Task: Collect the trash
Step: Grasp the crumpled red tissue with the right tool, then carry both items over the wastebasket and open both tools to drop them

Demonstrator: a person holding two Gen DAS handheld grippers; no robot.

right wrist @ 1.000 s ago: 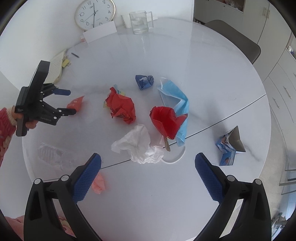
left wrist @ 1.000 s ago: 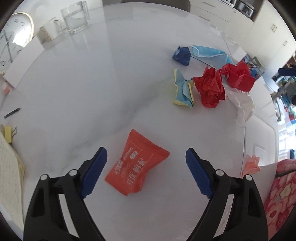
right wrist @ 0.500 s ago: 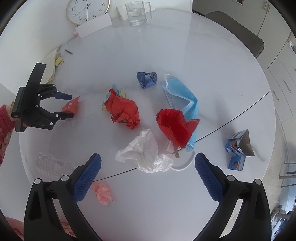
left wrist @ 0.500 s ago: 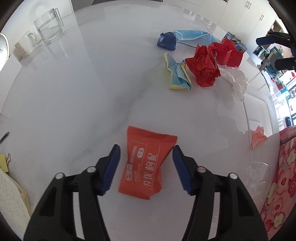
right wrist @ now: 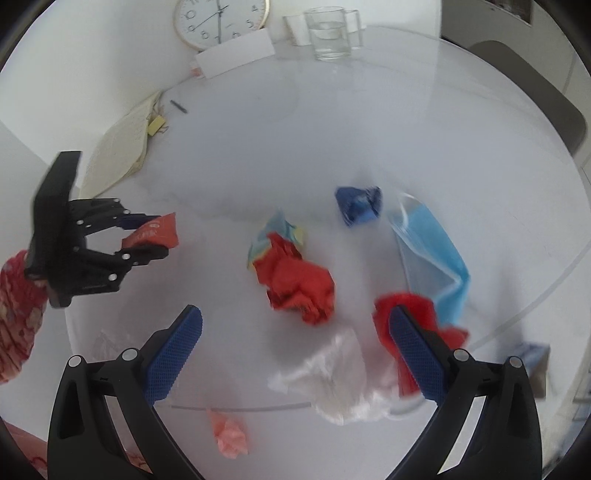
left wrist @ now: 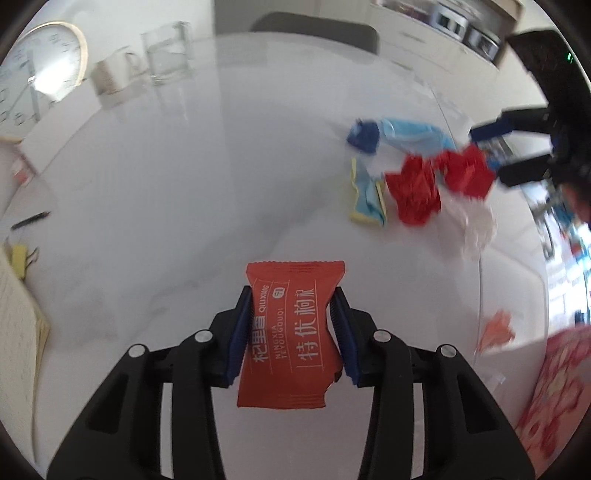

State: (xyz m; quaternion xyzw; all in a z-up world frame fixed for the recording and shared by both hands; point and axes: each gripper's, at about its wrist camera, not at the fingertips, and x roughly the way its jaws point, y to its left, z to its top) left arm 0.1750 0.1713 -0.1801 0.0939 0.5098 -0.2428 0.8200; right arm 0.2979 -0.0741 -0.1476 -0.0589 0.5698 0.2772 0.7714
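A: What is the left gripper (left wrist: 291, 314) doing?

B: Its jaws are closing on the flat orange foil snack packet (left wrist: 290, 339), and the blue pads are pressing both side edges. The packet is sitting between the fingers, its crimped top sticking out past the tips.

A: Is any print reading clearly?

B: "QILIXIANG" and "NINGXIA" are showing in white capitals beside large Chinese characters. A smaller line under "NINGXIA" is too fine to make out.

A: And the right gripper (right wrist: 295, 350)?

B: Its fingers are standing wide apart, gripping nothing. The crumpled white plastic bag (right wrist: 332, 376) is lying between them near the tips. The crumpled red paper ball (right wrist: 299, 284) is lying just beyond the tips, and the right finger is covering part of a second crumpled red paper wad (right wrist: 417, 310).

A: What is hard to tell?

B: The pile is blurring in both views. A small printed blue carton (right wrist: 532, 354) is cut off behind the right finger, its print unreadable. A pale pink paper scrap (right wrist: 229, 435) is lying between the finger bases. Far beyond the tips, the round white wall clock (right wrist: 219, 22) is cropped at the top, showing 4, 5, 8 and 9.
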